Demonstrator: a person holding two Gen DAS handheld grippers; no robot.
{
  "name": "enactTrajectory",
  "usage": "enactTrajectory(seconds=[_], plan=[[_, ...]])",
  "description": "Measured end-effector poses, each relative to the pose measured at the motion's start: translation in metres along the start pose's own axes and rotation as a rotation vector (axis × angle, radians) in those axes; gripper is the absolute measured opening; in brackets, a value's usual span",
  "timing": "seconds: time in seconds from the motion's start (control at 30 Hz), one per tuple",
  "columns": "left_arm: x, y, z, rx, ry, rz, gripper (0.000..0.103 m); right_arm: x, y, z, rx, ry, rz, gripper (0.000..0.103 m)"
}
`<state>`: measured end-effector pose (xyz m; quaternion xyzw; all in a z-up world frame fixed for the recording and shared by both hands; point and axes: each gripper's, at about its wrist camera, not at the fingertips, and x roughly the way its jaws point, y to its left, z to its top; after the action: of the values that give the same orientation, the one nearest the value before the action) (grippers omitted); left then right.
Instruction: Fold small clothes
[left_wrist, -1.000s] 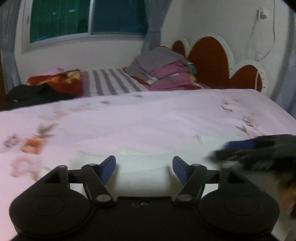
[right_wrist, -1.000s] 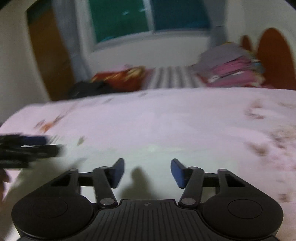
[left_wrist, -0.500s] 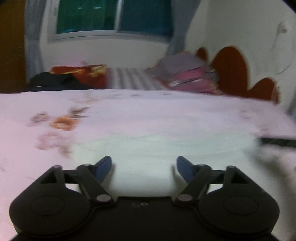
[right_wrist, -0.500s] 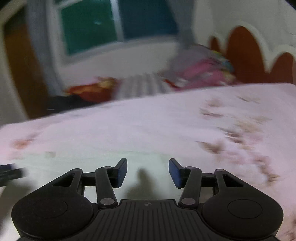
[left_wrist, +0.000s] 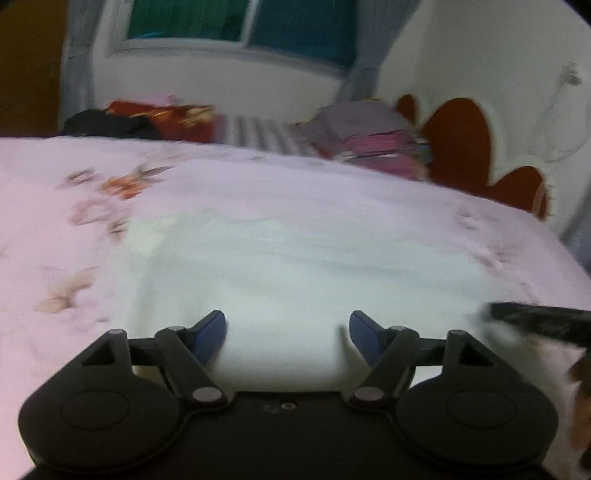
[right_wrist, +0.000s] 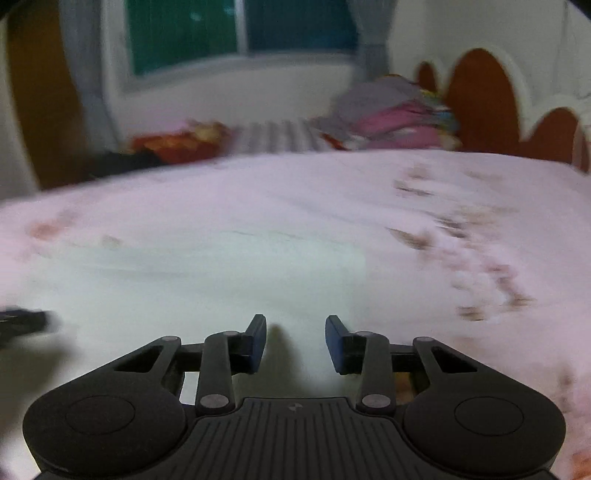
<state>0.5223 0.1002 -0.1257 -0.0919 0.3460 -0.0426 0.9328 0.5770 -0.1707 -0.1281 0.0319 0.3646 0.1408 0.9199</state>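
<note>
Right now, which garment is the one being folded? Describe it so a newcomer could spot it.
Start at the pink floral bedsheet covering the bed. The pale white garment lies flat on its near part, just ahead of both grippers. It is the only plain, unprinted cloth there; the coloured clothes are stacked by the headboard.

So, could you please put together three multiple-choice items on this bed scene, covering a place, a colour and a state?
1. Where does the white garment lie?
A. flat on the pink bedsheet
B. on the clothes pile
C. on the windowsill

2. What colour are the fingertips of the right tongs?
A. red
B. blue
C. yellow

3. What is between the fingers of the left tongs?
A. a bunched sleeve
B. a black garment
C. nothing gripped, with the white garment under the gap

Answers:
1 A, since it spreads over the sheet before both tongs.
2 B, as both tips show blue.
3 C, as the fingers stand clear of the cloth.
</note>
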Motion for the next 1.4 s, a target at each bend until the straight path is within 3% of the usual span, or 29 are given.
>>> enactTrajectory(seconds=[0.07,0.17,0.3,0.37,0.53,0.63,0.73,0.83,1.1,1.2,1.3,1.4], plan=[[0.003,-0.019,-0.008,0.044,0.033,-0.011,0.075,-0.002,0.029,-0.009,-0.065,0.029,0.093,0.037],[0.008,-0.023,-0.024,0.081,0.06,0.006,0.075,0.006,0.047,-0.028,-0.151,0.057,0.067,0.037],[-0.026,-0.012,-0.032,0.095,0.011,0.037,0.073,-0.01,0.038,-0.026,-0.118,0.061,0.051,0.037],[-0.042,-0.009,-0.042,0.082,0.011,0.047,0.071,-0.032,0.04,-0.03,-0.091,0.037,0.102,0.037],[-0.069,-0.025,-0.067,0.091,0.015,0.044,0.069,-0.064,0.071,-0.071,-0.124,0.082,0.185,0.036],[-0.066,-0.034,-0.078,0.115,0.061,0.032,0.069,-0.072,0.083,-0.091,-0.132,0.098,0.207,0.034],[-0.065,-0.026,-0.085,0.076,0.068,0.014,0.071,-0.072,0.088,-0.103,-0.144,0.117,0.199,0.03],[-0.073,-0.019,-0.086,0.078,0.068,0.045,0.071,-0.078,0.087,-0.109,-0.197,0.112,0.18,0.03],[-0.095,0.028,-0.095,-0.03,0.053,0.098,0.07,-0.097,0.004,-0.112,-0.057,0.115,-0.019,0.03],[-0.104,0.029,-0.094,-0.052,0.038,0.111,0.069,-0.104,-0.011,-0.11,-0.025,0.119,-0.029,0.03],[-0.109,0.024,-0.088,-0.045,-0.014,0.121,0.072,-0.119,-0.011,-0.101,0.002,0.051,-0.018,0.03],[-0.097,0.025,-0.088,-0.037,0.046,0.147,0.069,-0.104,-0.008,-0.099,-0.011,0.091,-0.054,0.03]])
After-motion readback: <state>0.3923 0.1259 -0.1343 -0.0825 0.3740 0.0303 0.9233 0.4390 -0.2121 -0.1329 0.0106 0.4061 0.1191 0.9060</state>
